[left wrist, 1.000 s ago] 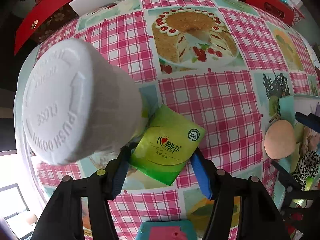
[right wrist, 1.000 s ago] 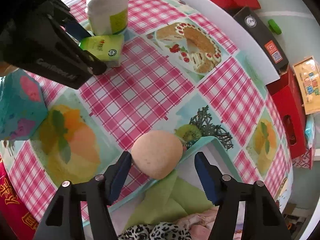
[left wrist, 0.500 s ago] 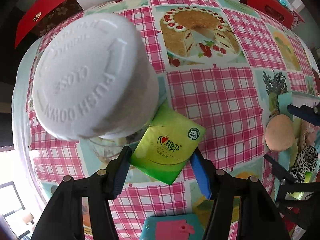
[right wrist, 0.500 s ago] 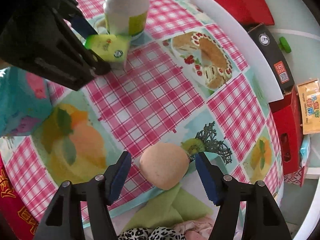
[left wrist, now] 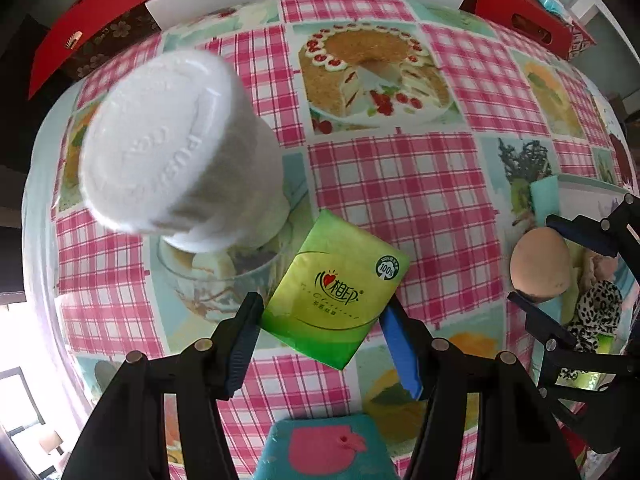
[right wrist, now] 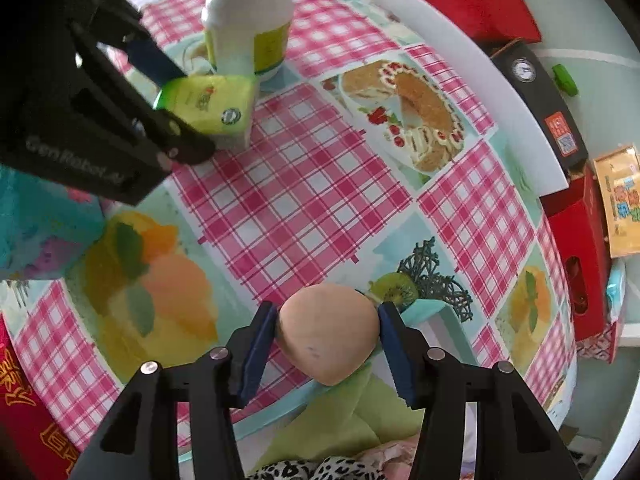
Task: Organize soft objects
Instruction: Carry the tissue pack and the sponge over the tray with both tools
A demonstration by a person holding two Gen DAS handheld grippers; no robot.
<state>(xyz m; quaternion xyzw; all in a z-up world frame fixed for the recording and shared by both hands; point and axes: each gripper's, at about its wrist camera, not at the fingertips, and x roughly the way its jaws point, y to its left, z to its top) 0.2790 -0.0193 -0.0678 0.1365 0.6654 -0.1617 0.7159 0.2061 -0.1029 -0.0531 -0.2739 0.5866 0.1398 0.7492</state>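
Right gripper (right wrist: 326,344) fingers closing onto the peach-coloured, egg-shaped soft ball (right wrist: 328,332), loose a second ago; left gripper (left wrist: 320,328) clenched on the lifted green tissue packet (left wrist: 334,294): both ready for sorting.

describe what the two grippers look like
Both are alike: black angular linkage arms with round silver pivot bolts, each finger ending in a flat blue ribbed pad. The left gripper bears pale lettering on its body, seen from the right wrist. The right gripper shows no marking. No cables or sleeves are visible.
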